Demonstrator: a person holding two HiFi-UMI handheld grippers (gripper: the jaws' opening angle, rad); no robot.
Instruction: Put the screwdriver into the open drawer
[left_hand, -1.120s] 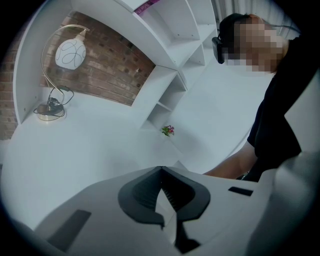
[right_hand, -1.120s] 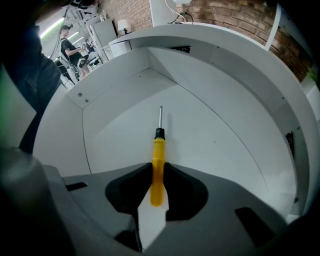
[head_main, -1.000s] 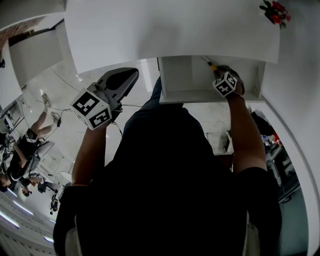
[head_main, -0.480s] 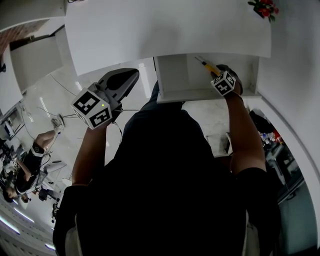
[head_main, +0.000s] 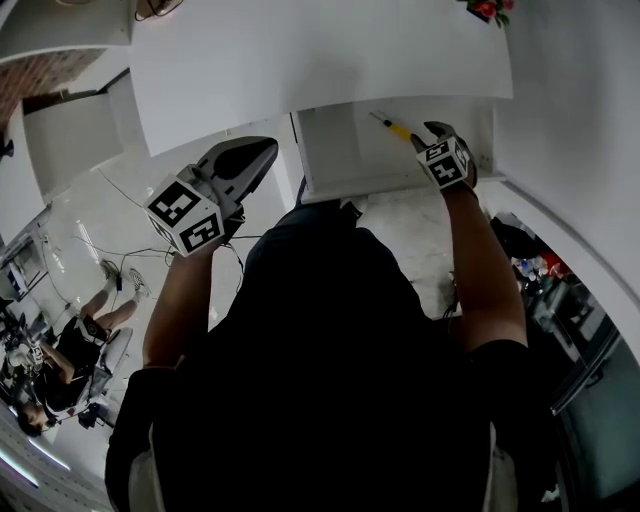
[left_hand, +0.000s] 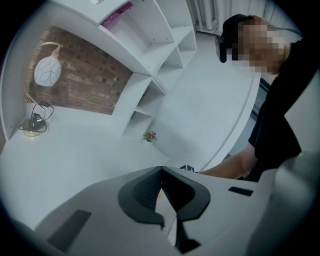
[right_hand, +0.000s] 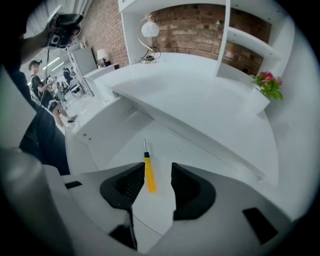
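The yellow-handled screwdriver (right_hand: 149, 175) lies flat on the floor of the open white drawer (right_hand: 120, 145), its metal tip pointing away from me. In the head view the screwdriver (head_main: 392, 126) rests in the drawer (head_main: 340, 150) under the desk top. My right gripper (right_hand: 157, 166) hangs just above it and points steeply down. Its jaws are opening, and the pads do not touch the handle seen between them. In the head view the right gripper (head_main: 428, 138) is over the drawer's right part. My left gripper (head_main: 262, 150) is held left of the drawer, shut and empty (left_hand: 161, 170).
The white curved desk top (head_main: 320, 50) overhangs the drawer. A small flower pot (right_hand: 267, 82) stands at its right end and a lamp (right_hand: 149, 31) at the back by the brick wall. White shelves (left_hand: 150, 35) rise behind. People sit far off at the lower left (head_main: 60, 360).
My right gripper has opened, let go of the screwdriver and risen a little; the screwdriver now lies on the drawer floor. The left gripper has lifted slightly.
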